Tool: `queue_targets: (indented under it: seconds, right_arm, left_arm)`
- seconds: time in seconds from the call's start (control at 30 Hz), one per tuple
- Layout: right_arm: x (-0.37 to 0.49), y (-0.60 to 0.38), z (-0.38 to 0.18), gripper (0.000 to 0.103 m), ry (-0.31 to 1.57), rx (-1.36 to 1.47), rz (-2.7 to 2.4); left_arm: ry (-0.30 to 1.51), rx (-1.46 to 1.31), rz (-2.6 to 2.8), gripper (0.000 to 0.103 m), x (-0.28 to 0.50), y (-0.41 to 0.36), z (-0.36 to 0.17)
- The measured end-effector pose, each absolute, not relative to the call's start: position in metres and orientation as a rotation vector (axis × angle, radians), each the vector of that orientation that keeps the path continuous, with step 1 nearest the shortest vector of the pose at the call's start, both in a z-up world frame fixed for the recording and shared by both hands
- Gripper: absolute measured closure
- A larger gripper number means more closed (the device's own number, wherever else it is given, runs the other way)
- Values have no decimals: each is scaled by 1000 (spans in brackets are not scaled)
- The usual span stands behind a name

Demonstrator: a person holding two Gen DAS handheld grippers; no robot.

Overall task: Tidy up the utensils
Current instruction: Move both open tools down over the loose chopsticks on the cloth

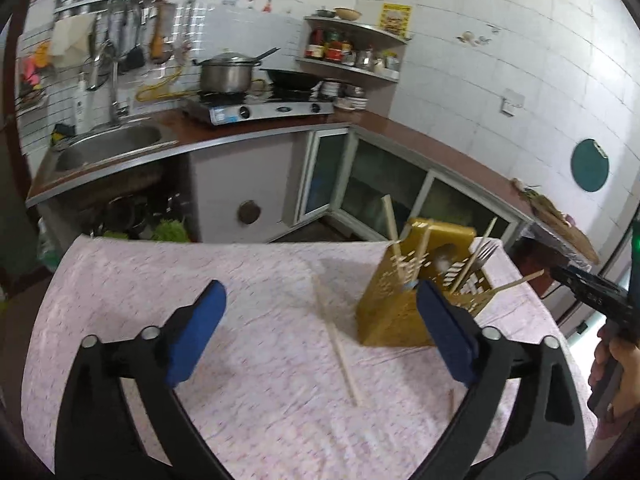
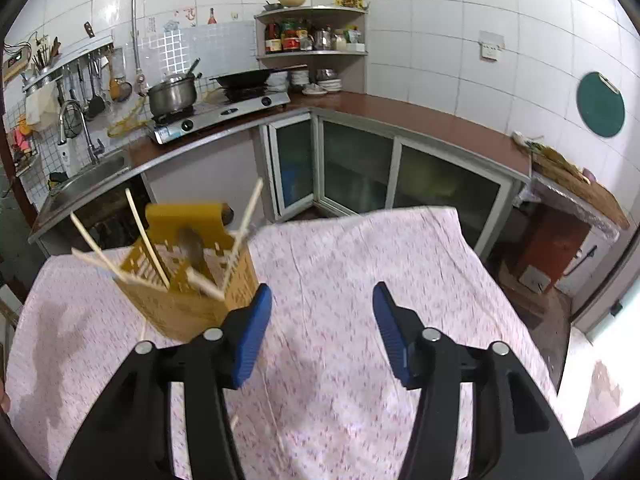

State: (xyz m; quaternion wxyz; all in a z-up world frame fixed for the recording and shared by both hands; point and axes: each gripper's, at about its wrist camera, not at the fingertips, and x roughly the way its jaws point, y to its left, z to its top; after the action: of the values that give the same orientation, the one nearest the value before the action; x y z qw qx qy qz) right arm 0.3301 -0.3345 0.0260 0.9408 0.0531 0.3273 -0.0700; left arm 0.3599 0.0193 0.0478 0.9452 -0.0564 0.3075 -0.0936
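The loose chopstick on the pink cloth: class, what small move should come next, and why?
Probably bring the left claw down over the chopstick and close on it. It lies flat on the tablecloth beside the yellow holder, the only utensil seen outside it, and the open, empty claw already straddles it.

Tabletop cover: pink-flecked cloth (image 2: 360, 264), spread flat.
Stove (image 2: 218, 114): on brown counter; lidded steel pot (image 2: 173, 94) left, black wok (image 2: 244, 78) right.
Sink (image 1: 108, 146): steel, left of stove.
Corner shelf (image 2: 312, 53): jars, bottles; bowl on top.
Right wall: round green board (image 2: 600, 104) hanging on white tiles.
Rail above sink: ladles (image 1: 120, 36) hung.
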Motion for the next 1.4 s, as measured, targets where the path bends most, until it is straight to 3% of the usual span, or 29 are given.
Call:
queue_targets:
  seconds: [0.53, 0.87, 0.97, 1.23, 1.4]
  right_arm:
    - [298, -289, -80, 41, 845, 178, -143]
    - [299, -263, -102, 43, 920, 206, -104]
    - [302, -257, -107, 57, 954, 217, -81]
    - [306, -244, -128, 69, 1036, 221, -53]
    - [315, -240, -130, 91, 1038, 159, 2]
  left_arm:
    - [763, -106, -86, 5, 370, 31, -45]
    - [835, -51, -94, 5, 398, 10, -76]
    - [835, -46, -102, 5, 404, 5, -79]
    - [866, -17, -103, 5, 412, -7, -87]
    - [912, -22, -120, 6, 422, -14, -94]
